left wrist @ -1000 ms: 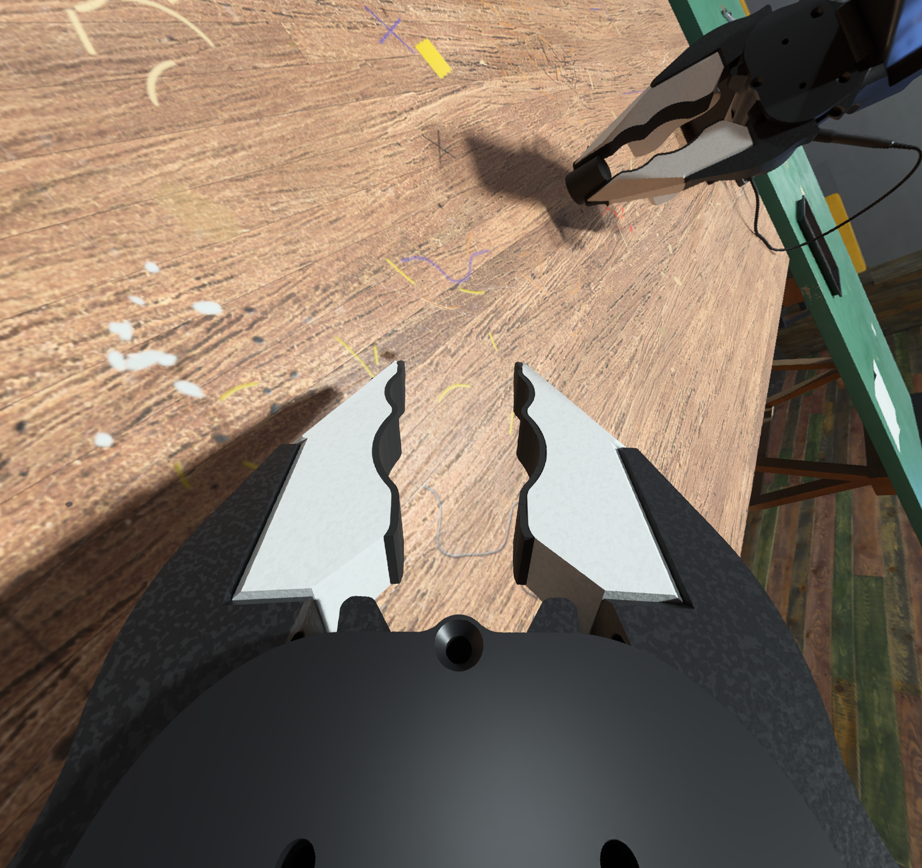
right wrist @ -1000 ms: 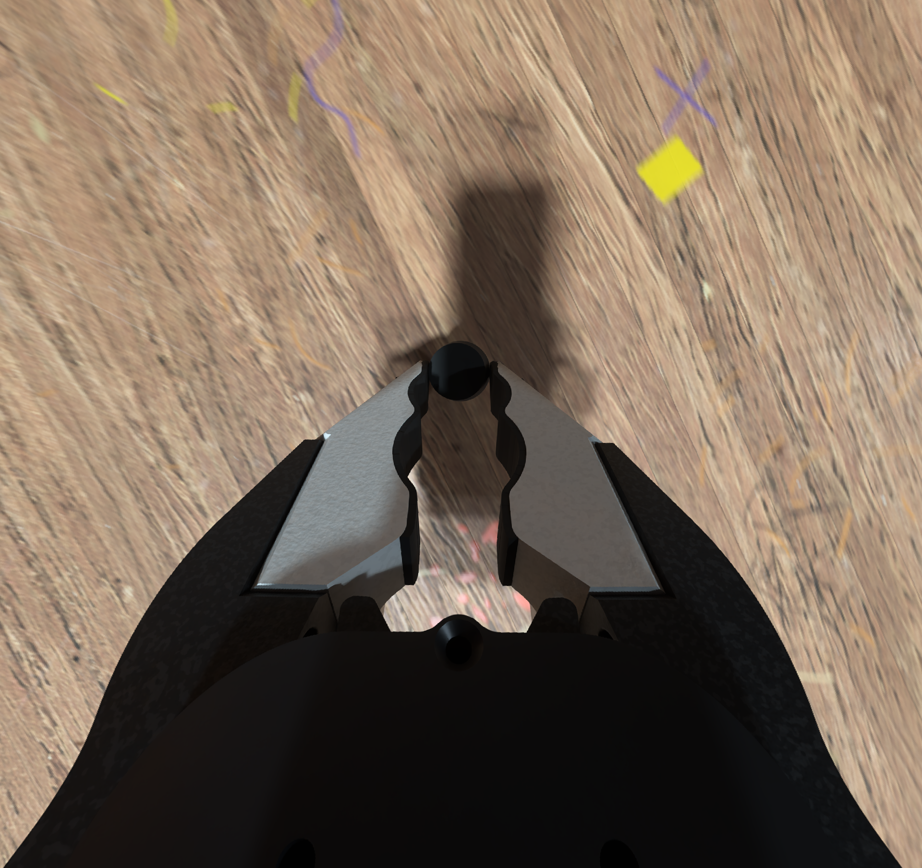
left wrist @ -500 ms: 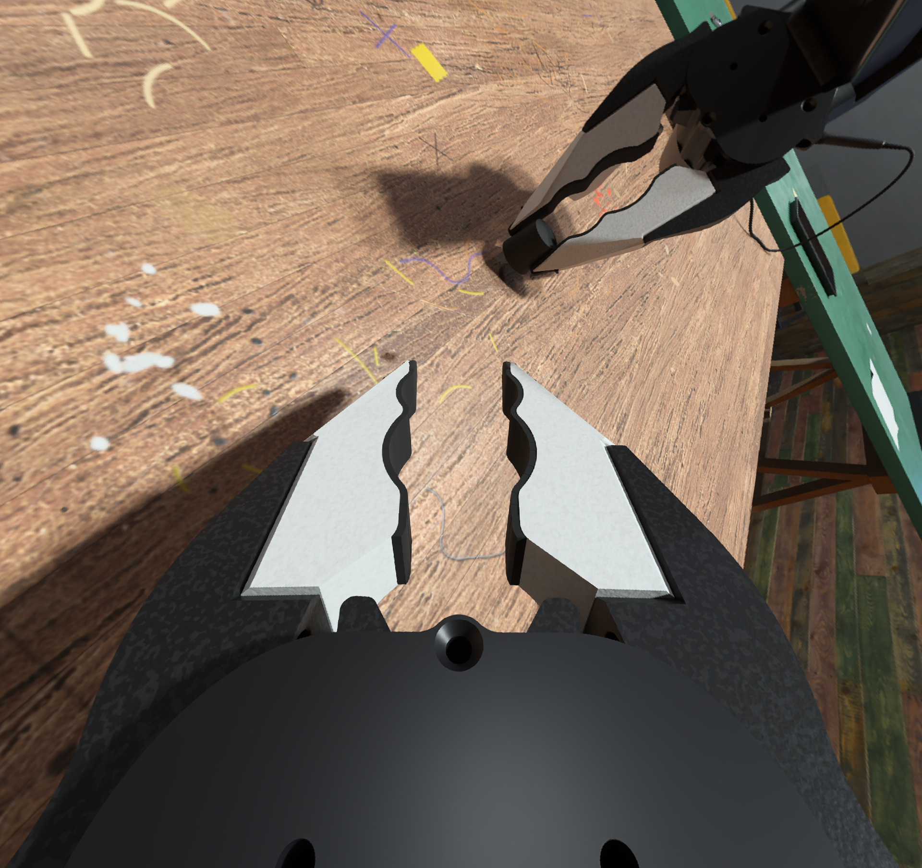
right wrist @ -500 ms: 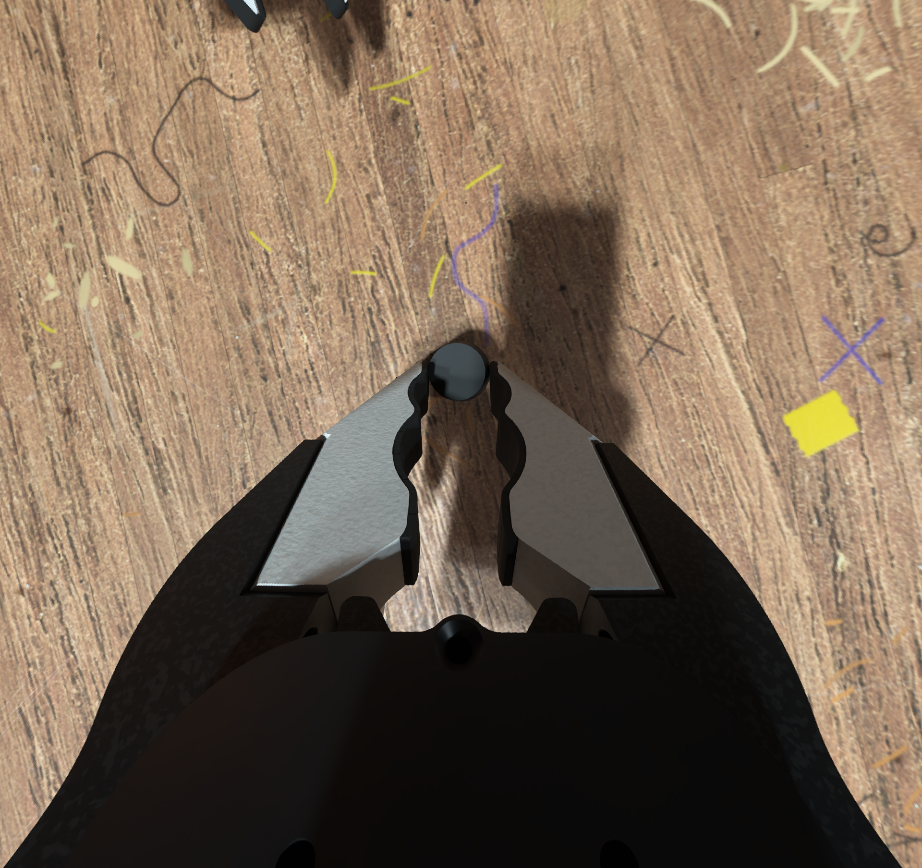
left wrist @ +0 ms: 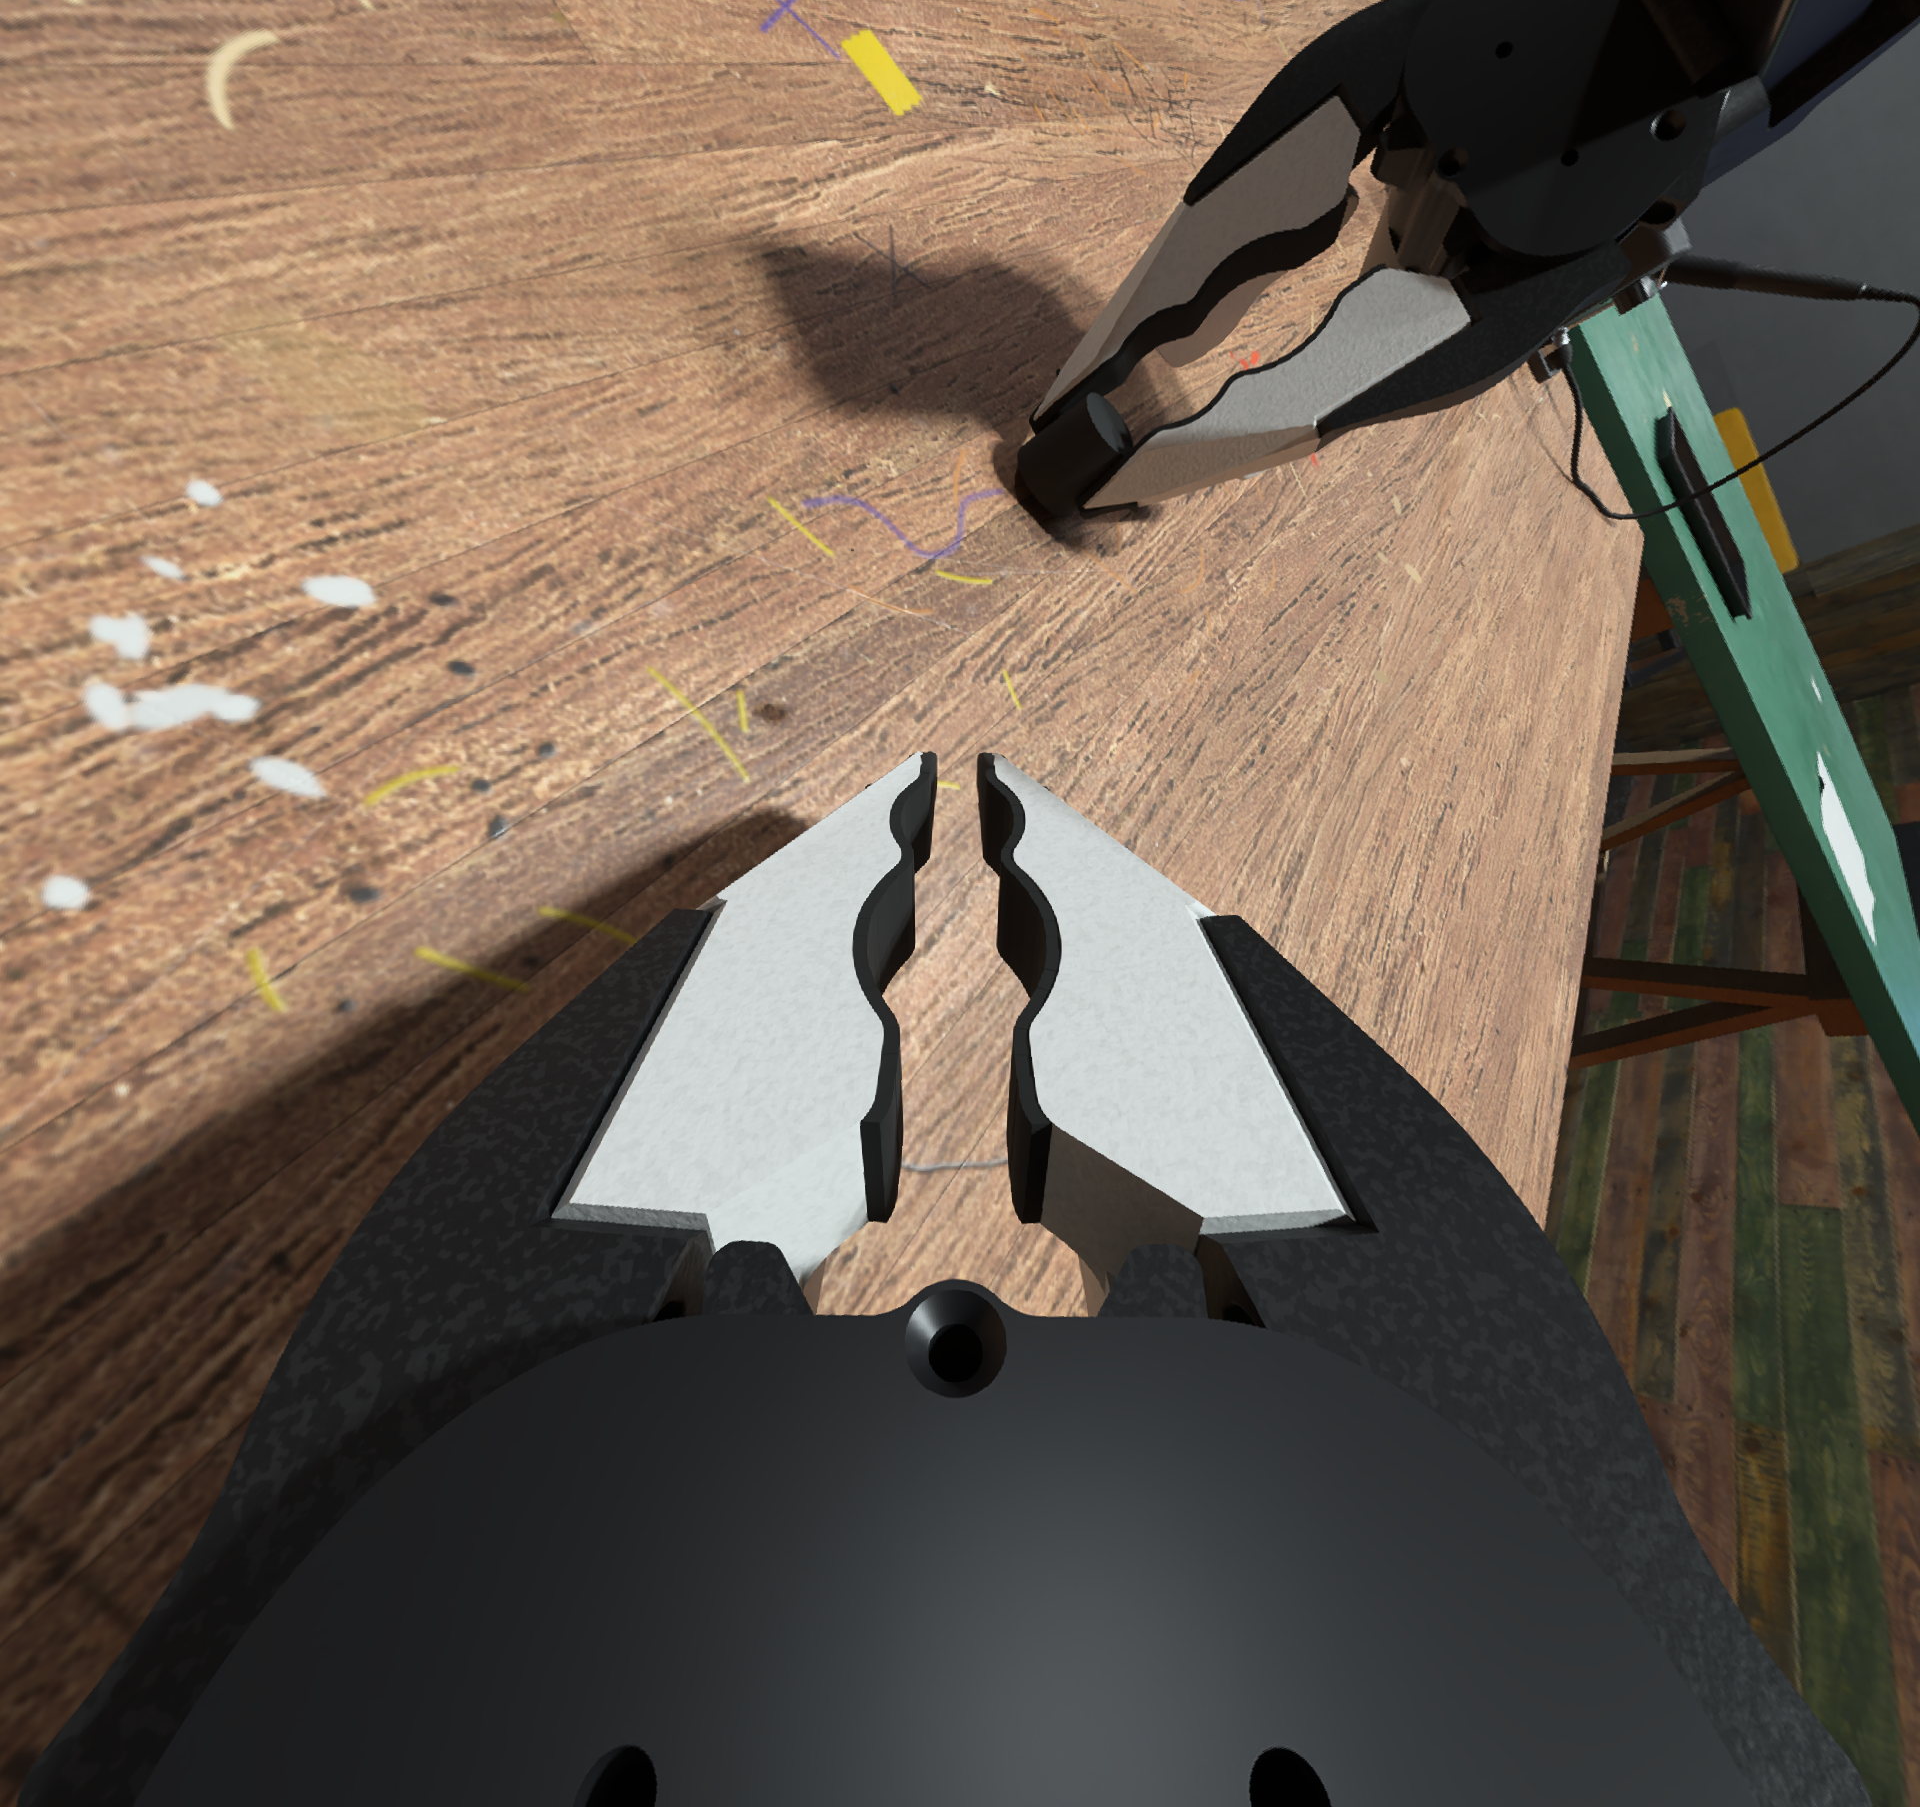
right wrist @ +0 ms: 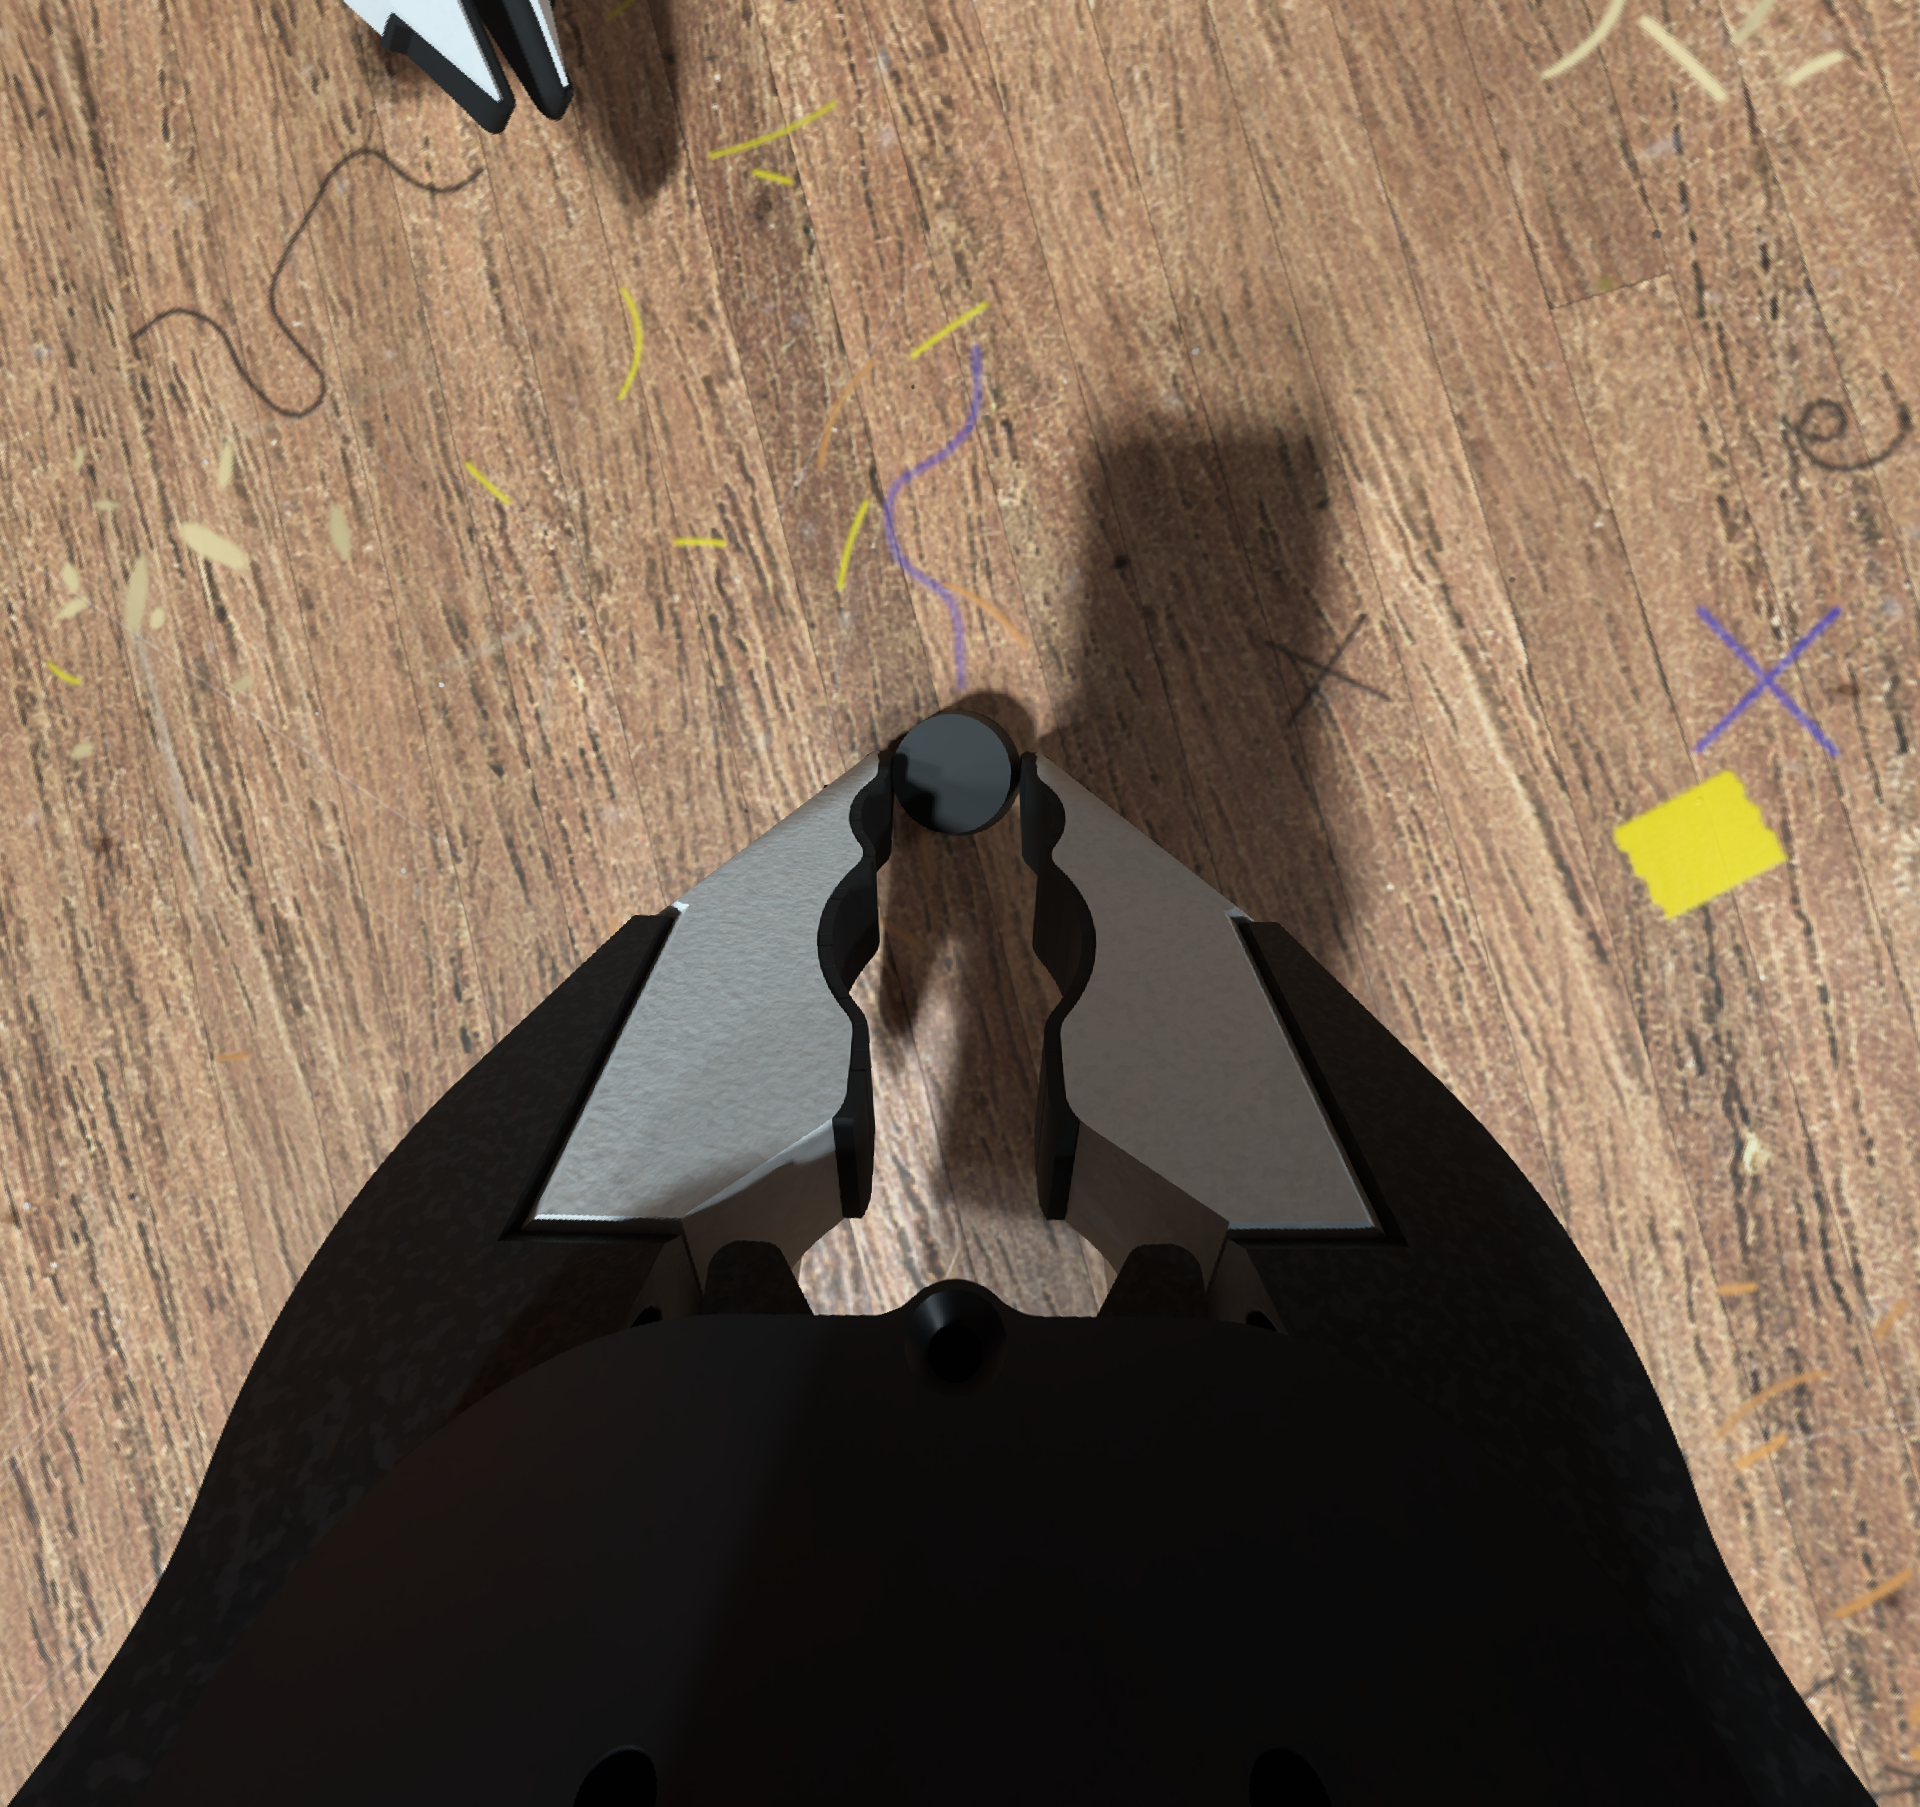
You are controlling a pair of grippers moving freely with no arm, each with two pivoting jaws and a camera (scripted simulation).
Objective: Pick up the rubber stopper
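We look along two hand-held grippers over a brown wooden tabletop [right wrist: 1351, 199] marked with scribbles and scattered shavings

The right hand-held gripper [right wrist: 954, 770] has its two grey fingers clamped on the rubber stopper [right wrist: 954, 772], a small black cylinder pinched at the very fingertips. From the right wrist view we see the stopper's round end face, with the black pads touching it on both sides. From the left wrist view the same right hand-held gripper [left wrist: 1081, 469] slants down from the upper right, and the rubber stopper [left wrist: 1070, 458] sits at its tips, low against the tabletop with a dark shadow right under it; we cannot tell whether it touches the wood

The left hand-held gripper [left wrist: 956, 770] hovers nearer the tabletop's close side, holding nothing, its fingertips nearly together with only a narrow slit between them. In the right wrist view its tips [right wrist: 520, 95] show at the upper left, well apart from the stopper

A purple squiggle [right wrist: 925, 521] runs on the wood just beyond the stopper. A yellow tape patch [right wrist: 1699, 843] and a purple cross [right wrist: 1766, 682] lie to the right. A green board [left wrist: 1714, 614] runs along the tabletop's far right edge in the left wrist view
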